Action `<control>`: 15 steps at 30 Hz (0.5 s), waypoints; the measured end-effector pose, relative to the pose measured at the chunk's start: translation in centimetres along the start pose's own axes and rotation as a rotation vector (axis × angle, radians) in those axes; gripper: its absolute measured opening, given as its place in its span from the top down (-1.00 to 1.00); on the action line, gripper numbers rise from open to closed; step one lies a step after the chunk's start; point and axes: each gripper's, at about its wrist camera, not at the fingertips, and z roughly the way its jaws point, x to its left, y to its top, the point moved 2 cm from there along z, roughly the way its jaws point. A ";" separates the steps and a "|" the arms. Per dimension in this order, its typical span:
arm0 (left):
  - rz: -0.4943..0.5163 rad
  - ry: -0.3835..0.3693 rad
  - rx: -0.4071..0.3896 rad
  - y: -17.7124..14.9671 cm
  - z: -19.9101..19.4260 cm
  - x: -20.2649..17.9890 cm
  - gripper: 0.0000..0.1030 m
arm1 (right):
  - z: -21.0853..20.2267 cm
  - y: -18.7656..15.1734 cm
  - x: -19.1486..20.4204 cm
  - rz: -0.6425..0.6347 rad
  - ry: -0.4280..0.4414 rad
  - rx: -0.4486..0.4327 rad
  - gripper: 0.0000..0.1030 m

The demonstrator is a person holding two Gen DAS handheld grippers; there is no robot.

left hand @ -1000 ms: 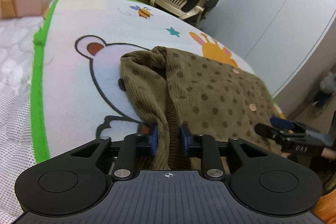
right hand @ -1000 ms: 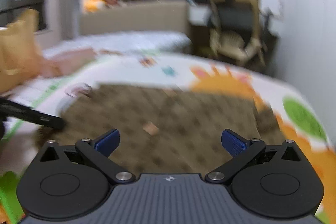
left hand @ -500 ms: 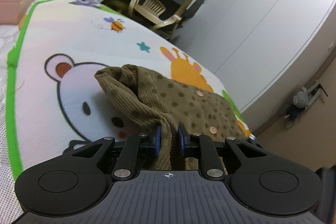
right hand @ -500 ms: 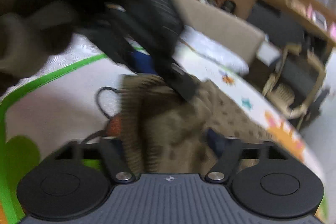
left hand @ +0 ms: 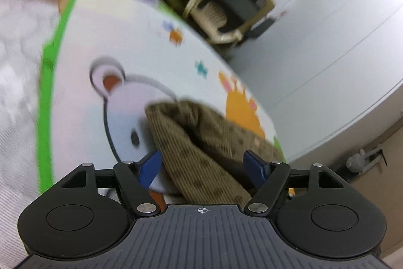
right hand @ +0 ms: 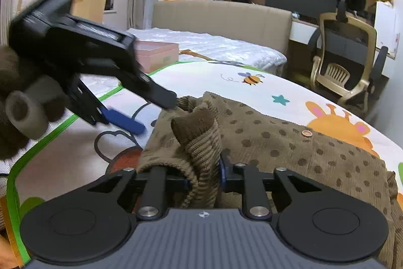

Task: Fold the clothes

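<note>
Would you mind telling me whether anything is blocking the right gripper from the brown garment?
Nothing visible does. The right gripper is shut on a bunched fold of the brown garment, and the left gripper hovers open beside it, off to the left.

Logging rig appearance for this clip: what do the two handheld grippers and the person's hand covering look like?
Both the left gripper and the right gripper have black linkage arms with silver pivot screws, round black side discs, a ribbed grey body with a small crosshair mark, and blue finger pads. The left hand wears a fuzzy dark brown glove around a pale grey handle.
</note>
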 end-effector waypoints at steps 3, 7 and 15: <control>-0.067 -0.034 0.072 -0.8 2.6 0.3 -0.52 | 0.0 -0.2 -0.3 0.022 0.012 0.004 0.62; -0.136 -0.036 0.093 -0.1 5.3 0.7 -0.42 | -0.5 -0.3 -1.0 0.051 0.019 -0.008 0.67; 0.096 -0.006 0.047 2.6 7.8 -7.8 0.47 | -6.3 0.1 -5.5 0.165 -0.039 -0.157 0.74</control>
